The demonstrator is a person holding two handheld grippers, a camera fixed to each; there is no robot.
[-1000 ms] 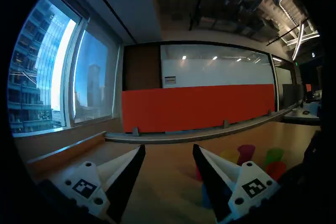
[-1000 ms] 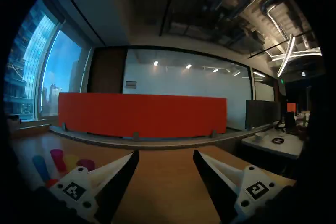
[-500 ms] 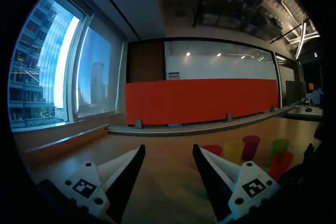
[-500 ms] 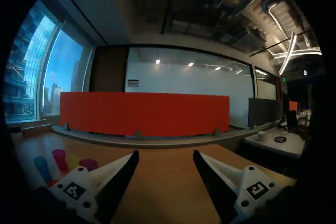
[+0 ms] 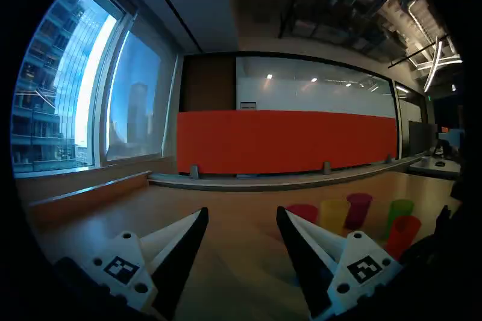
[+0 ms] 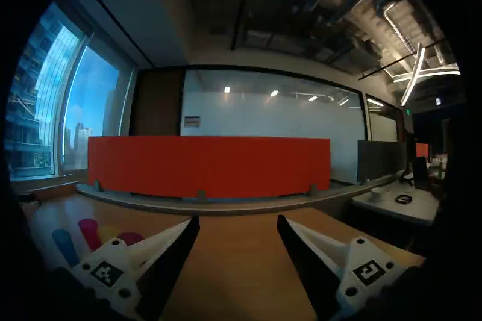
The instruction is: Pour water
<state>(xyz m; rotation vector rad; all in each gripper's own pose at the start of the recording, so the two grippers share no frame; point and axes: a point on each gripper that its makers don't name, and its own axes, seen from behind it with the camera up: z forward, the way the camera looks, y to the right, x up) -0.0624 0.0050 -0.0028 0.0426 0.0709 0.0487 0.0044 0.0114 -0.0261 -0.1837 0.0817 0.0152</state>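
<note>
On the wooden desk [image 5: 150, 215] ahead of the left gripper [image 5: 241, 215] stands a cluster of plastic cups, off to the right of its fingers: a red cup [image 5: 303, 211] partly hidden behind the right finger, a yellow cup [image 5: 333, 215] just beside it, a magenta cup [image 5: 359, 208] next along, then a green cup [image 5: 400, 209] with an orange cup [image 5: 404, 235] nearer the camera in front of it. All five stand upright and close together, and whether any holds water cannot be told. The left gripper's fingers are spread wide, with bare desk showing between them. In the right gripper view the right gripper [image 6: 237, 221] also has its fingers spread apart above the wood, and more cups show low at the left, beside and partly behind its left finger: a blue cup [image 6: 64, 246], a pink cup [image 6: 90, 232] and a purple cup [image 6: 129, 238], all upright on the desk. Along the desk's far edge runs a long orange partition [image 5: 283, 140] with a glass wall [image 5: 313, 92] above it, and tall windows [image 5: 66, 104] on the left look out on towers
</note>
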